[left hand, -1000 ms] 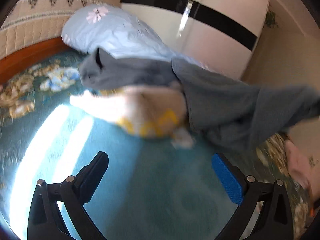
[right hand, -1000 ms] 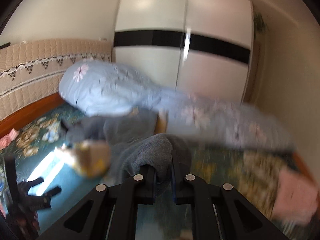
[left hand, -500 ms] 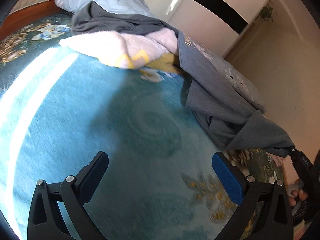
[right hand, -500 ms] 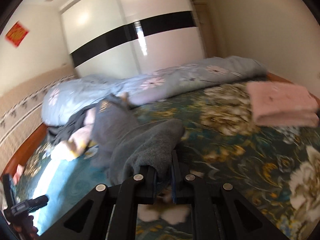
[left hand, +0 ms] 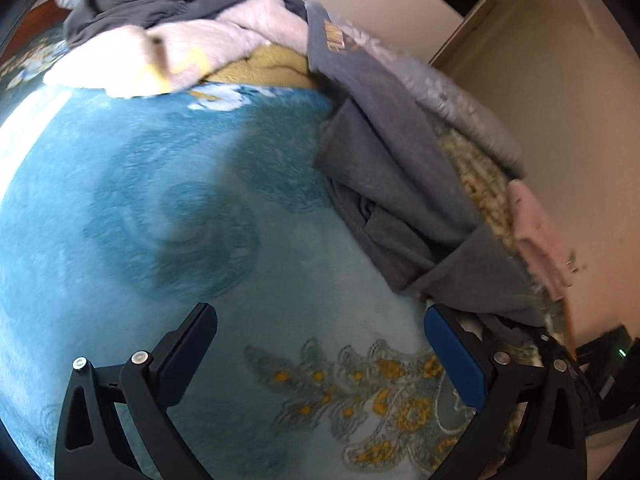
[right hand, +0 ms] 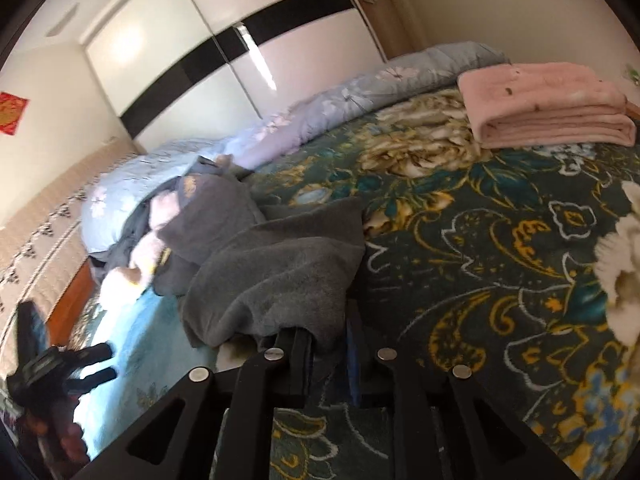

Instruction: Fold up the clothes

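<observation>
A grey fleece garment [left hand: 400, 184] stretches from the clothes pile down to the bed's right side, where its end [right hand: 280, 280] lies bunched on the bedspread. My right gripper [right hand: 329, 324] sits at that end with its jaws opening. The cloth still drapes over the left finger and lies between the pads, which no longer squeeze it. My left gripper [left hand: 318, 312] hangs wide open above the teal blanket [left hand: 160, 200], holding nothing, left of the garment. It also shows small and blurred as the left gripper [right hand: 60, 360] at the right wrist view's lower left.
A pile with a pink fleece [left hand: 192, 48] and a dark grey garment [left hand: 160, 0] lies near the headboard. A folded pink blanket [right hand: 548, 108] rests far right on the floral bedspread [right hand: 500, 240]. A pale blue quilt [right hand: 320, 112] runs along the far side, before a white wardrobe [right hand: 224, 52].
My right gripper came down and rolled, bringing the grey garment's end onto the bed, and its fingers parted slightly. My left gripper swung right and tipped down toward the blanket.
</observation>
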{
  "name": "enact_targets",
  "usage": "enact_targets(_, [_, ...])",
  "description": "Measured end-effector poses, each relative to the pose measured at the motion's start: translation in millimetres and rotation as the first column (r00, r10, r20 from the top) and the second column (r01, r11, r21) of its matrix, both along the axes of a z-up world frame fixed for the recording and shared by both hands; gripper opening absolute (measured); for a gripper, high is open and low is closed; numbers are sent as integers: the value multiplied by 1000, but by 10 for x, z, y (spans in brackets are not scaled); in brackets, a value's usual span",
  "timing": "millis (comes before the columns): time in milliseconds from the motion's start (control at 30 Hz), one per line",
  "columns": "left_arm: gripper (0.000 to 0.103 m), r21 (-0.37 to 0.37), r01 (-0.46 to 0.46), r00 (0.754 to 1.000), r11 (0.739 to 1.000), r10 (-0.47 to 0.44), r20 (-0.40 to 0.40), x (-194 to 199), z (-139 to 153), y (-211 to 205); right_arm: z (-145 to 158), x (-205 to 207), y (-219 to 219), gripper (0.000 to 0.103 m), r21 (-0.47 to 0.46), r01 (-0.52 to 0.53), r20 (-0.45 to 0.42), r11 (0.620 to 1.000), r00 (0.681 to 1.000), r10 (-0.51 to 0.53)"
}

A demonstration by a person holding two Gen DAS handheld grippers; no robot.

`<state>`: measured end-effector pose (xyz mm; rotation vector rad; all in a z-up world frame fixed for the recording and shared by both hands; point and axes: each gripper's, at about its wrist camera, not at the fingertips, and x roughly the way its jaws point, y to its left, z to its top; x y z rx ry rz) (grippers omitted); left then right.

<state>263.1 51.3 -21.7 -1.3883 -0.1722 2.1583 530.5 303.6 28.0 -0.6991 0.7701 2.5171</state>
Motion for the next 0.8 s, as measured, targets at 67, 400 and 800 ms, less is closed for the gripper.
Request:
enact_targets(67, [103, -34, 8, 1000, 999, -8, -5, -31, -31, 154, -30, 113, 50, 34, -10, -1, -51, 1000, 999, 0])
enact_targets(400, [102, 108, -113, 982, 988, 95, 164, -517, -251, 365, -208, 353, 294, 52, -153, 8, -158, 988, 987, -33])
enact_targets(800, [88, 49, -2, 995, 999, -3, 103, -496, -280, 747, -251, 374, 365, 53, -201, -2, -181, 980, 983, -35])
